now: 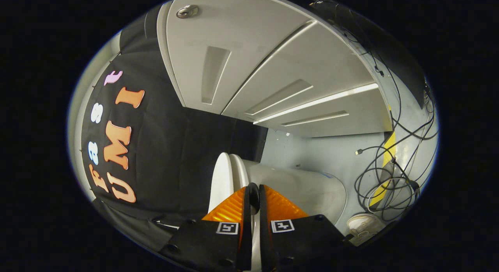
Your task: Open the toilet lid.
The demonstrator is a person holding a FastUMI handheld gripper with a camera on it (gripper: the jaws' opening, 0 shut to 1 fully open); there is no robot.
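The tongs (254, 196) sit with their two orange fingers (230, 207) drawn close together, a thin gap between them, and the white edge of the toilet lid (219, 178) runs into that gap; the fingers appear clenched on the lid's rim, one finger on each face of it. The view is rolled sideways, so the floor (323, 155) stands on the far side of the toilet and the black cloth wall (171, 147) on the other.

The largest thing ahead is a set of pale grey panels (273, 61) with recessed slots, beyond the fingers, with a round metal fitting (187, 11) near one corner. Next comes the toilet (304, 186), its white body reaching away from the fingers toward the floor, the lid lying against its near edge. On the floor, well apart from the toilet, a tangle of black cables (393, 178) crosses a yellow strip (386, 163). Smallest, a light-coloured shoe (364, 225) rests on the floor just beside the tongs' black housing.
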